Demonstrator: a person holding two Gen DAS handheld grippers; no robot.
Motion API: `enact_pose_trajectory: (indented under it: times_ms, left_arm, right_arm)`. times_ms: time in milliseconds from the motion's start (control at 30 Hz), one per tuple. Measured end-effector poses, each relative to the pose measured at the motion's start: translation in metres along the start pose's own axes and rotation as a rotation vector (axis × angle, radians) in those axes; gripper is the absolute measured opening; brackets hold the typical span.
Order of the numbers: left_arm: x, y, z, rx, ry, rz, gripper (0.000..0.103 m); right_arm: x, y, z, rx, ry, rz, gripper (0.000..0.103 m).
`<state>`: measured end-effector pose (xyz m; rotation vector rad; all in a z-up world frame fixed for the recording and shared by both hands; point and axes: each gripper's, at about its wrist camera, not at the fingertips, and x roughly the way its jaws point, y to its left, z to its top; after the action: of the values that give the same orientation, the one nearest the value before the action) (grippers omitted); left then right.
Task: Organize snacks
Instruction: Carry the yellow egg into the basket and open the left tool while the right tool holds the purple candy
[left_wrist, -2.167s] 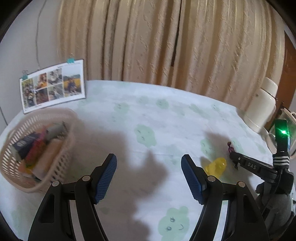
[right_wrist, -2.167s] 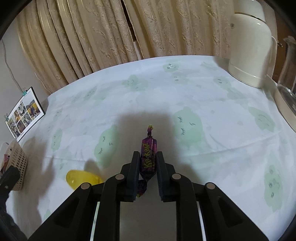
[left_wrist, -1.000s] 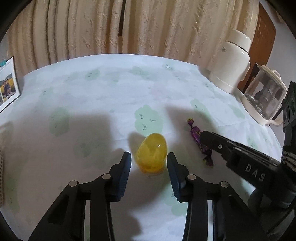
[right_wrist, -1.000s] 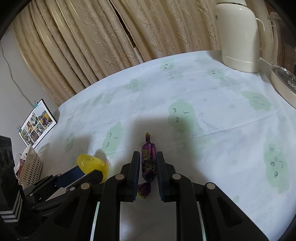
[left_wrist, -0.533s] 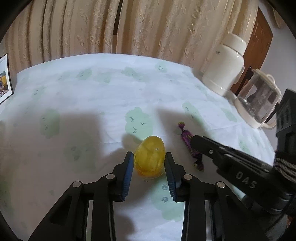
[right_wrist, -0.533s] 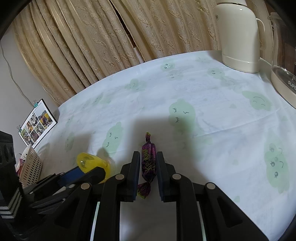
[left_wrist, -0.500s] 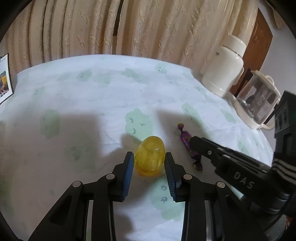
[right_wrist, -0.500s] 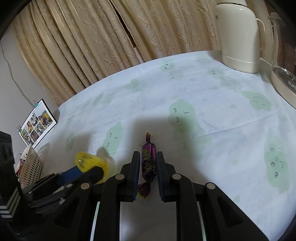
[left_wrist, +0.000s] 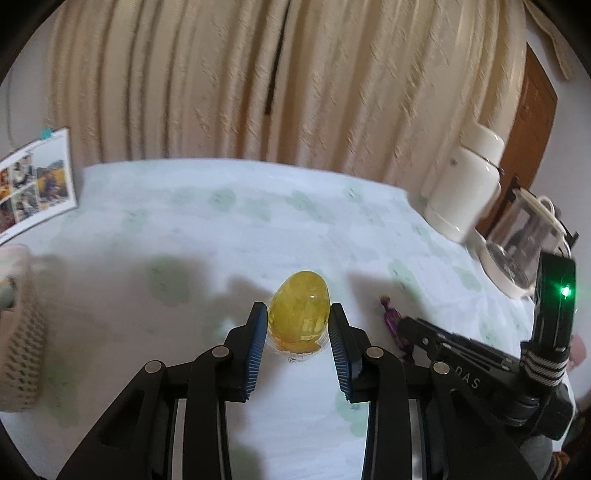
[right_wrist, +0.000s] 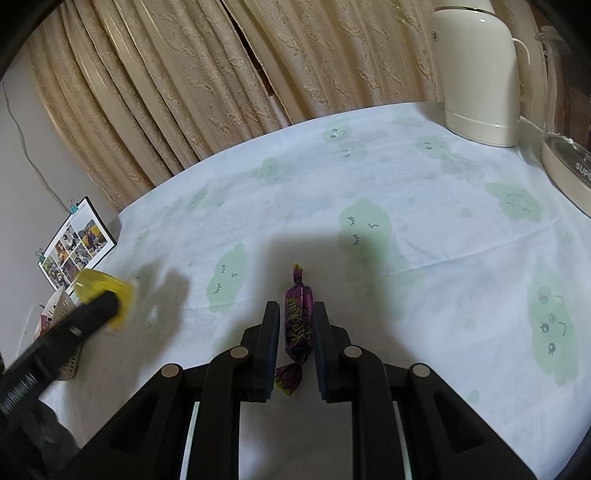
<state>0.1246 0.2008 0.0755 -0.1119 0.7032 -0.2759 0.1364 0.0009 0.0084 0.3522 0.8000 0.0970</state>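
Left wrist view: left hand-held gripper (left_wrist: 298, 325) pinches yellow egg (left_wrist: 299, 314), right hand-held gripper (right_wrist: 295, 325) brackets purple candy (right_wrist: 297, 321), neither yet in basket (left_wrist: 20, 354).

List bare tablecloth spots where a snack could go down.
Free: the wide middle of the tablecloth, from the purple candy back to the curtain. Crowded: right edge by the white thermos and glass kettle; left edge by the basket.

cloud-print tablecloth (right_wrist: 424, 206) bears basket (left_wrist: 20, 350), thermos (right_wrist: 476, 74), kettle (left_wrist: 517, 251).

On the table (right_wrist: 424, 206), basket (left_wrist: 22, 347) far left, kettle (right_wrist: 476, 70) far right — jelly cup (left_wrist: 298, 314) apparently between.
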Motion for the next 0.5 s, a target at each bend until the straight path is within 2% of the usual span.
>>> enact_pose_trajectory:
  times_ms: [133,500]
  left_arm:
    - [-0.020,0.017,0.005,-0.034,-0.058,0.065,0.035]
    - [-0.069,0.091,0.013,-0.150,-0.190,0.342,0.035]
  right_arm:
    - [-0.001,0.001,0.000,-0.001,0.000,0.001,0.017]
    - [-0.001,0.001,0.000,0.000,0.000,0.000,0.017]
